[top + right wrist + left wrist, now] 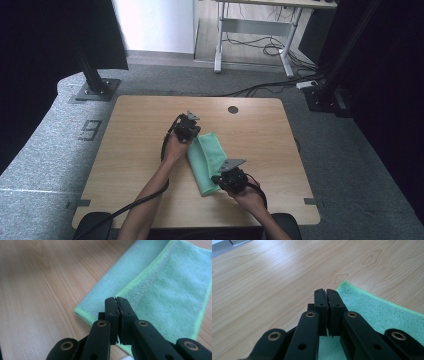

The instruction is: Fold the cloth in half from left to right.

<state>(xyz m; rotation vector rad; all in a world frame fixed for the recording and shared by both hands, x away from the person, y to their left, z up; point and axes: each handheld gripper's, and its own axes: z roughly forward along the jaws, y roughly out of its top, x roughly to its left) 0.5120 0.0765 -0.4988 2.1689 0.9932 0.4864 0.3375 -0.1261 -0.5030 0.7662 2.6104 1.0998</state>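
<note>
A green cloth [209, 155] lies folded in a long strip at the middle of the wooden table [140, 135]. My left gripper [189, 131] hovers by the strip's far left corner. Its jaws are shut with nothing between them [326, 291], and the cloth [377, 312] spreads to their right. Near the strip's close end sits my right gripper [219, 176], also shut and empty [116, 298]. It is poised just over the cloth's [172, 282] folded top edge with its light green hem.
A round cable hole [233, 109] sits near the table's far edge. Black frame posts stand on the grey carpet at far left [95, 82] and far right [325, 95]. Another desk's legs [287, 55] and loose cables lie beyond.
</note>
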